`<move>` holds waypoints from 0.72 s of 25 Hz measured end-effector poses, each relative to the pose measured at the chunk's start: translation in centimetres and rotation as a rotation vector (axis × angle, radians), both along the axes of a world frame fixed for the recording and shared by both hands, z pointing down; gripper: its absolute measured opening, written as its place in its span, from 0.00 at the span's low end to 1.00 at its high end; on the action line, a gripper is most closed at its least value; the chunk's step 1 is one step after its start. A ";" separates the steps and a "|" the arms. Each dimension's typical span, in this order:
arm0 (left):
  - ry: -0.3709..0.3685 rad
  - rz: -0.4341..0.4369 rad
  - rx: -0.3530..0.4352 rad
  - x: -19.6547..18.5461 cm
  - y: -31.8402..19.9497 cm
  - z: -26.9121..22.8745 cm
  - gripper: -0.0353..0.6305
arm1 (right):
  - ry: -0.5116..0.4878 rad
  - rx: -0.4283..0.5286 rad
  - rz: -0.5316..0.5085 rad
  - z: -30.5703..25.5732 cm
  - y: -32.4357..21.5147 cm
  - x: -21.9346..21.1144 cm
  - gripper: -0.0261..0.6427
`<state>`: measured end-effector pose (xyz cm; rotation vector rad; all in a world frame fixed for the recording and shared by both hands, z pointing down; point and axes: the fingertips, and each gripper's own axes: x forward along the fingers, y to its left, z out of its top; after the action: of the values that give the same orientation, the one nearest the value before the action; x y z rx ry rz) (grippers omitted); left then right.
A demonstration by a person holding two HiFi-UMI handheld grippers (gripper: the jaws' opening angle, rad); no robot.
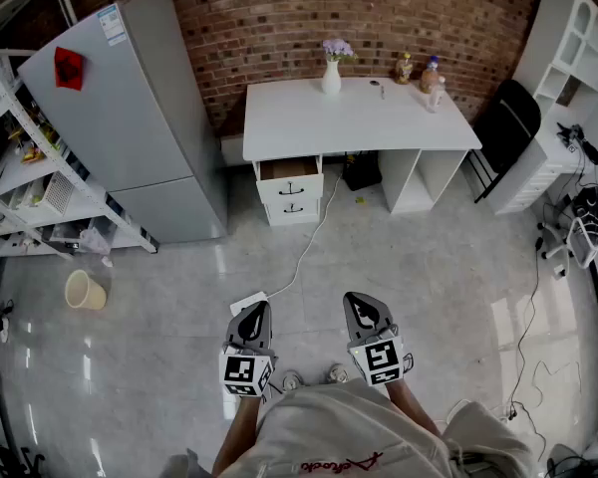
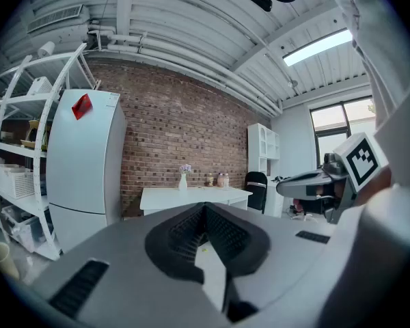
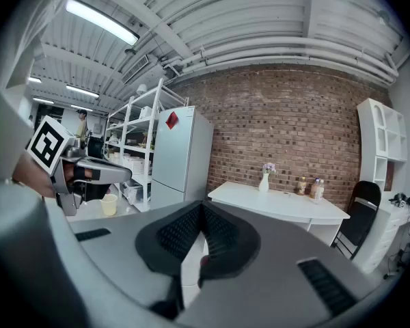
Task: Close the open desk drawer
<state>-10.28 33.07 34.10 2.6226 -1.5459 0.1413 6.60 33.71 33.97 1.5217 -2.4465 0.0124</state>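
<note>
A white desk [image 1: 359, 118] stands against the brick wall across the room. Its top drawer [image 1: 289, 170] is pulled out, showing a brown inside, above a closed drawer [image 1: 293, 207] with a dark handle. My left gripper [image 1: 257, 314] and right gripper [image 1: 365, 307] are held side by side low in the head view, far from the desk, both shut with nothing between the jaws. The desk [image 2: 191, 195] appears small and distant in the left gripper view. In the right gripper view the desk [image 3: 280, 203] sits right of centre.
A grey fridge [image 1: 130, 108] stands left of the desk, with white shelving [image 1: 20, 167] further left. A vase [image 1: 331, 73] and bottles [image 1: 431, 78] sit on the desk. A cable [image 1: 309, 242] and power strip [image 1: 247, 303] lie on the floor. A bucket [image 1: 85, 290], black chair [image 1: 503, 127].
</note>
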 end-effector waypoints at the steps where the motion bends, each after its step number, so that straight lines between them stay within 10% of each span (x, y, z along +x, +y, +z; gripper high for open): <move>1: 0.000 -0.001 0.002 0.1 0.1 0.0 0.07 | -0.001 0.001 -0.002 0.0 0.0 0.0 0.06; 18: -0.010 -0.019 -0.008 1.7 0.6 0.1 0.07 | -0.032 0.005 -0.007 0.0 0.8 2.3 0.06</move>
<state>-8.56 33.72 34.20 2.6042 -1.5691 0.1597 8.91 34.47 33.97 1.5262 -2.4790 0.0295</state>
